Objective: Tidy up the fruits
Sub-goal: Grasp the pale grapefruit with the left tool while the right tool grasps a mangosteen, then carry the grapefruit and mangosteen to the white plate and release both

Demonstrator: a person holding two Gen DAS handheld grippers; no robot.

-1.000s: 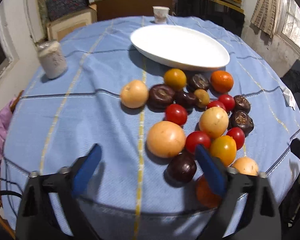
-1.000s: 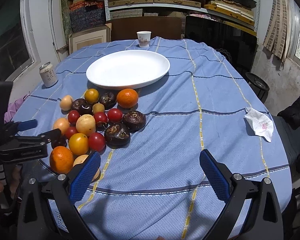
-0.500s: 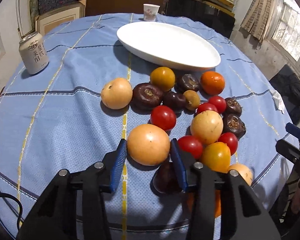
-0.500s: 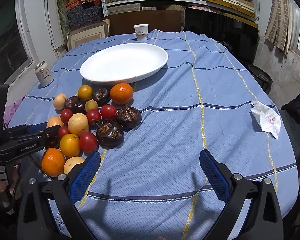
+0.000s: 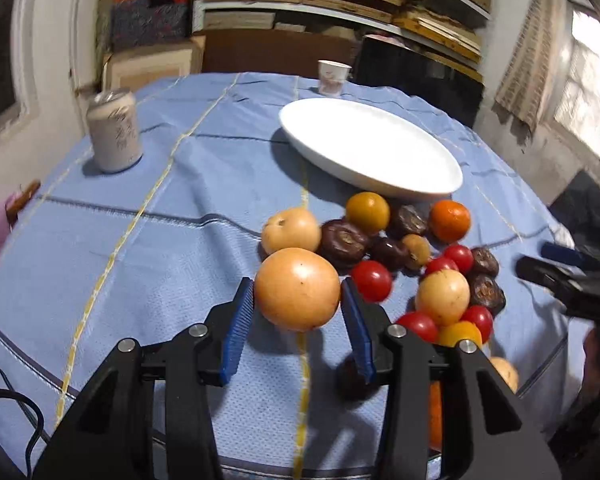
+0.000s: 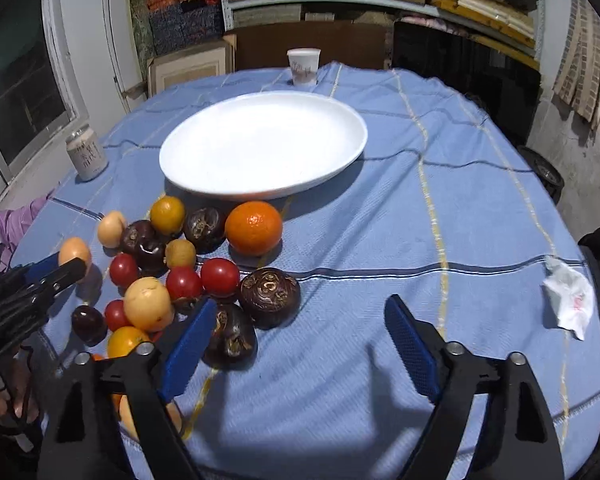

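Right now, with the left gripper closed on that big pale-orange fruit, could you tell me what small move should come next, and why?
Probably carry it toward the white plate: the left gripper grips the pale-orange fruit, seemingly lifted above its shadow, and the plate holds nothing.

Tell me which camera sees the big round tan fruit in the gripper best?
The left wrist view. There the big round tan fruit fills the middle, pinched between the left gripper's blue pads and seemingly lifted above its shadow. The right wrist view shows the same fruit only small and far left, partly hidden behind that gripper.

can [image 5: 115,136] print — too blurred
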